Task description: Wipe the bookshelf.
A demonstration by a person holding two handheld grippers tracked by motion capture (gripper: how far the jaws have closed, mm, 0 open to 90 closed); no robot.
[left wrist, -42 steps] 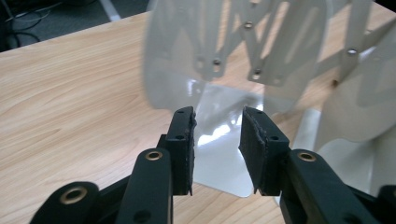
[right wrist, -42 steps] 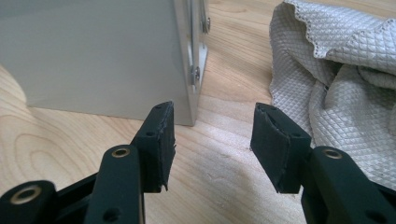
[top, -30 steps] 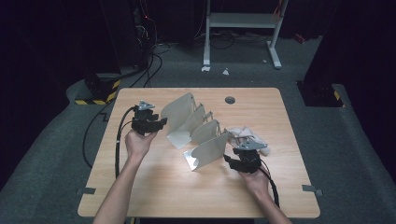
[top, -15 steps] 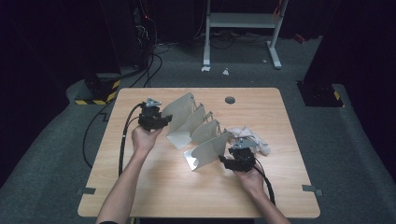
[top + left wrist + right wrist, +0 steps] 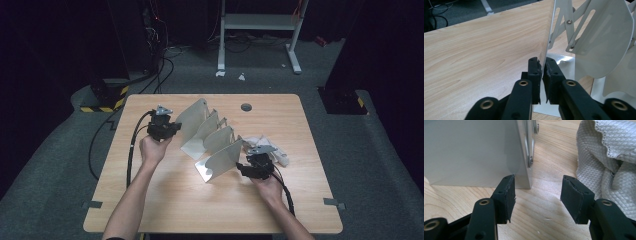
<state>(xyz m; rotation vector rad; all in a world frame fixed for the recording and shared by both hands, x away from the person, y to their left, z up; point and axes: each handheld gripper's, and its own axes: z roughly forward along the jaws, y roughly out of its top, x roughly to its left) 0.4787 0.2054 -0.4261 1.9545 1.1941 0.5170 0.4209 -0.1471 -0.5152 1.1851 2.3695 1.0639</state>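
Metal expanding file rack (image 5: pixel 212 142) sits stretched out diagonally across the middle of the light wooden table (image 5: pixel 165 200), its white curved dividers joined by scissor links, running from the far left down toward the near right. Off its near-right end there's a crumpled white waffle-weave cloth (image 5: pixel 272 149) lying on the tabletop, right next to the last divider.

Left gripper (image 5: pixel 172 127) is at the far end of the rack, and in the left gripper view (image 5: pixel 542 75) its jaws are pinched nearly together on the thin edge of the end divider (image 5: pixel 549 37), so it's got a grip on that plate.

Right gripper (image 5: pixel 245 170) is down at the near end. In the right gripper view (image 5: pixel 536 192) its jaws are spread wide with nothing between them but bare wood; the left jaw is just about at the bottom corner of the near divider (image 5: pixel 474 152), and the cloth (image 5: pixel 609 157) is off to the other side.
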